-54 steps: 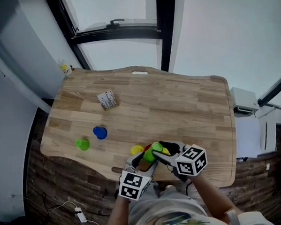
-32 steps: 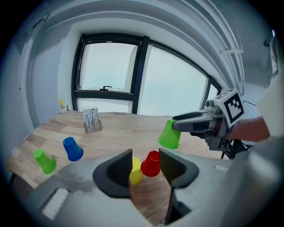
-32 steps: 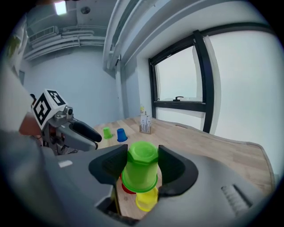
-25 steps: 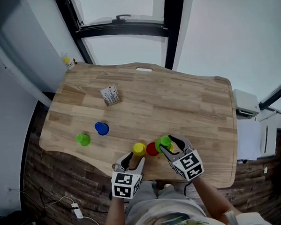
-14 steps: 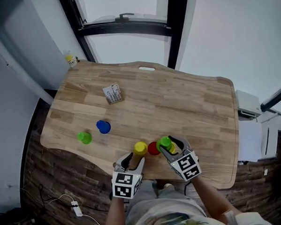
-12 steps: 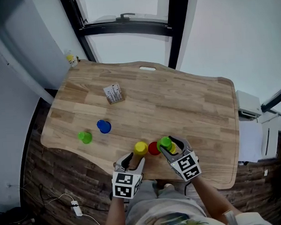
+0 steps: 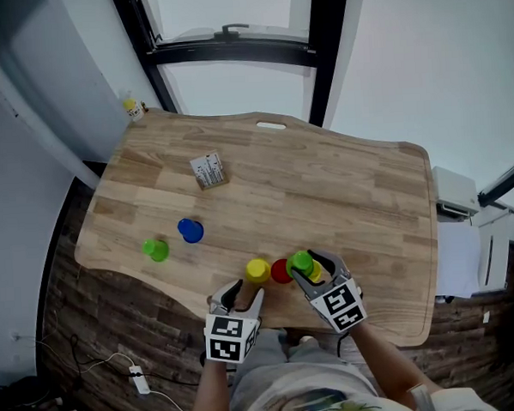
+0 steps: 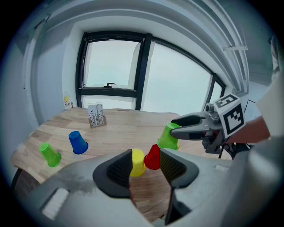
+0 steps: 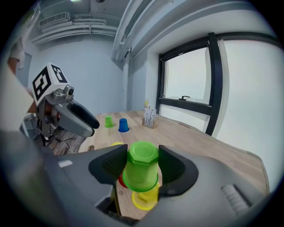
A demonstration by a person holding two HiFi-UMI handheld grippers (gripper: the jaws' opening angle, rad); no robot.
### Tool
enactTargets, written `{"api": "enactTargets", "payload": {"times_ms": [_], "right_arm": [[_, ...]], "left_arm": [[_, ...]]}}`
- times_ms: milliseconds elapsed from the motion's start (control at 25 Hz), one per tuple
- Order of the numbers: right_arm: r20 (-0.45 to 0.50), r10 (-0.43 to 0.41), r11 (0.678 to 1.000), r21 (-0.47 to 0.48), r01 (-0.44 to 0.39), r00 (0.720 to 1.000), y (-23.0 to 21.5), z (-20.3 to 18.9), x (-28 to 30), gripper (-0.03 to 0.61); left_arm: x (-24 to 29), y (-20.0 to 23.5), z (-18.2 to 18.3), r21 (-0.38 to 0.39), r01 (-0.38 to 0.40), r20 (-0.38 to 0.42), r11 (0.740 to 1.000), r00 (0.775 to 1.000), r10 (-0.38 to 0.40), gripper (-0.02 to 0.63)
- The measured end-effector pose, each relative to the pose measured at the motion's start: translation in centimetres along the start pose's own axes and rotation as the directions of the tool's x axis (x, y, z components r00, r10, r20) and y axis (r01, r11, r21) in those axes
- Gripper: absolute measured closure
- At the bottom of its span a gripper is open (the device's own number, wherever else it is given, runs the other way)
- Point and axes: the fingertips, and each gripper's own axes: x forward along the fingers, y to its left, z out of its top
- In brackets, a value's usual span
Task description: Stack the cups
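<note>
My right gripper (image 9: 142,156) is shut on an upside-down green cup (image 9: 141,172) and holds it over a yellow cup (image 9: 144,200) on the wooden table (image 7: 325,188). In the head view this gripper (image 7: 304,263) is near the table's front edge. A red cup (image 7: 280,270) and another yellow cup (image 7: 258,270) stand just left of it. My left gripper (image 7: 243,293) sits behind them at the edge, open, with nothing between its jaws. In the left gripper view the yellow cup (image 8: 136,162) and the red cup (image 8: 153,158) show beyond the jaws.
A blue cup (image 7: 189,230) and a second green cup (image 7: 155,249) stand upside down at the left of the table. A small card holder (image 7: 208,171) stands further back. A little bottle (image 7: 132,105) is at the far left corner, below a window.
Two seconds ago my left gripper was up beside the right one at the cups; it has since drawn back to the front edge. Over the last second hardly anything moved.
</note>
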Motion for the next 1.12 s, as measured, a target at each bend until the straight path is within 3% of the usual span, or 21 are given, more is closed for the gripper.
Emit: {"api": "enactTargets", "payload": {"times_ms": [200,640,880,1120], "right_arm": [[-0.028,0.020,1.000,0.021,-0.019,0.999,0.2,-0.6,0.0,0.316],[-0.006,0.042,0.998,0.044,-0.041,0.999,0.4,-0.1,-2.6,0.310],[0.017,0.054,0.997,0.053,-0.055,0.998,0.5,0.5,-4.6,0.311],[0.037,0.041,0.995,0.084,-0.044,0.998,-0.4,0.7,-5.9,0.311]], "left_arm": [[-0.2,-0.1,0.1,-0.001,-0.002,0.004,1.000,1.000,0.002,0.414],[-1.6,-0.2,0.2,-0.024,-0.059,0.023,0.998,0.998,0.060,0.414],[-3.1,1.6,0.2,-0.074,-0.158,0.039,0.985,0.986,0.161,0.414],[-4.7,5.9,1.0,-0.135,-0.273,0.051,0.953,0.958,0.281,0.414]]}}
